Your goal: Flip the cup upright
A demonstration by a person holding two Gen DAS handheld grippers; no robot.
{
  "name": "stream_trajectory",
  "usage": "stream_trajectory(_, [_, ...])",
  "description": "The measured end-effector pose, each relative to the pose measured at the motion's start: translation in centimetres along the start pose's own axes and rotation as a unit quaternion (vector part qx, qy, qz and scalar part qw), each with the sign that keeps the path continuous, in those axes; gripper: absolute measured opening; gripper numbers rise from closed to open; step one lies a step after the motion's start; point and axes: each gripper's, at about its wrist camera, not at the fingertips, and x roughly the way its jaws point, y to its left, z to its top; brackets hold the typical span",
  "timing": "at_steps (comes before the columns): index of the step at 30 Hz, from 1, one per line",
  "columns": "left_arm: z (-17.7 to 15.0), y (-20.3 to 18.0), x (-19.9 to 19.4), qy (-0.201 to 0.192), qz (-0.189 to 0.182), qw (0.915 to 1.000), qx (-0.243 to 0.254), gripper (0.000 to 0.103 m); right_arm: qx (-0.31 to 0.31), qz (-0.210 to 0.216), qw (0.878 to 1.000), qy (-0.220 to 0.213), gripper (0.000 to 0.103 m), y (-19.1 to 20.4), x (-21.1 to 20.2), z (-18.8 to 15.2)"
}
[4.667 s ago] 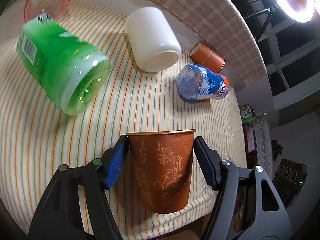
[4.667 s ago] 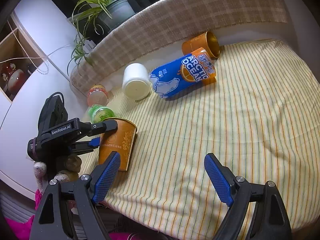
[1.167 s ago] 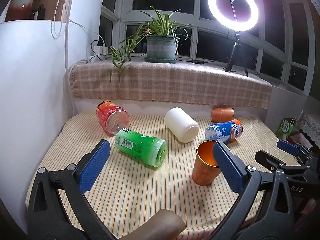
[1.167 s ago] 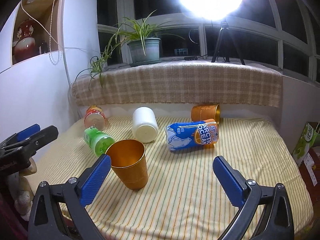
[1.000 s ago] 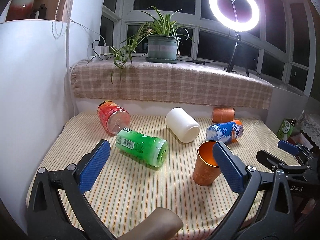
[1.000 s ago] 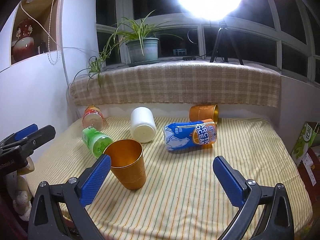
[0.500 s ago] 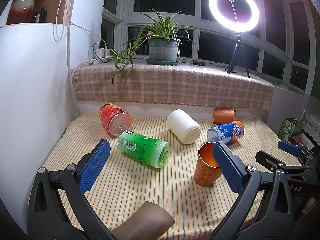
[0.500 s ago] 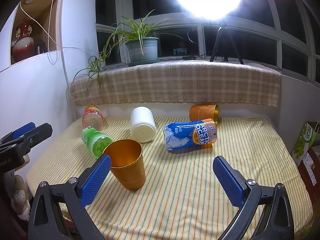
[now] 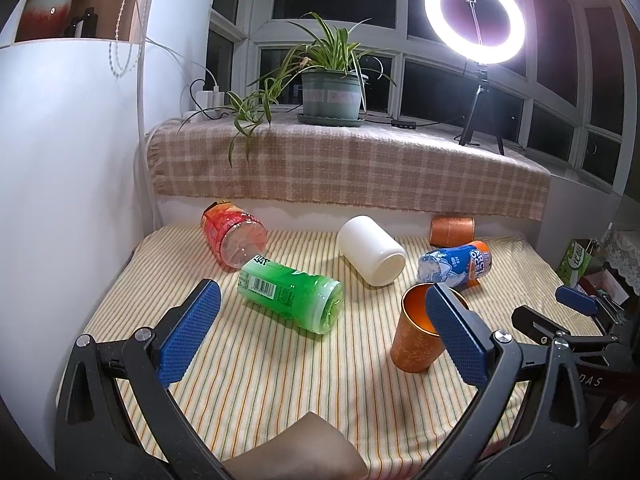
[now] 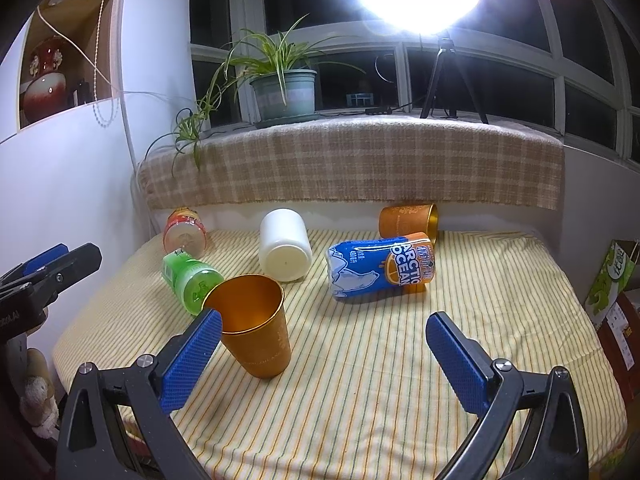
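Observation:
An orange patterned cup (image 9: 416,340) stands upright on the striped cloth, mouth up; it also shows in the right wrist view (image 10: 256,328). My left gripper (image 9: 320,336) is open and empty, held back from the table; its right finger overlaps the cup's rim in view. My right gripper (image 10: 324,360) is open and empty, also back from the table, with the cup just behind its left finger. The left gripper shows at the left edge of the right wrist view (image 10: 44,272). The right gripper shows at the right edge of the left wrist view (image 9: 576,320).
Lying on the striped cloth (image 10: 400,360): a green bottle (image 9: 292,296), a red bottle (image 9: 232,236), a white cup (image 9: 372,256), a blue-orange can (image 10: 380,268) and a second orange cup (image 10: 408,220). A plaid-covered sill (image 9: 344,168) with a plant (image 9: 328,84) and ring light (image 9: 476,16) stands behind.
Over the last seconds my left gripper let go of the orange cup and both grippers drew back. In the last second the views have barely shifted.

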Motion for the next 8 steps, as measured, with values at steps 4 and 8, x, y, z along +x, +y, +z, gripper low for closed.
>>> stream_trajectory(4, [0.0,0.08,0.0,-0.001,0.002,1.0,0.001,0.103,0.002,0.002,1.0,0.005,0.103,0.05,0.39,-0.1])
stream_trajectory(8, [-0.07,0.21,0.26,-0.003,0.005,1.0,0.002,0.103,0.003,0.003,1.0,0.007,0.103,0.06,0.57,-0.16])
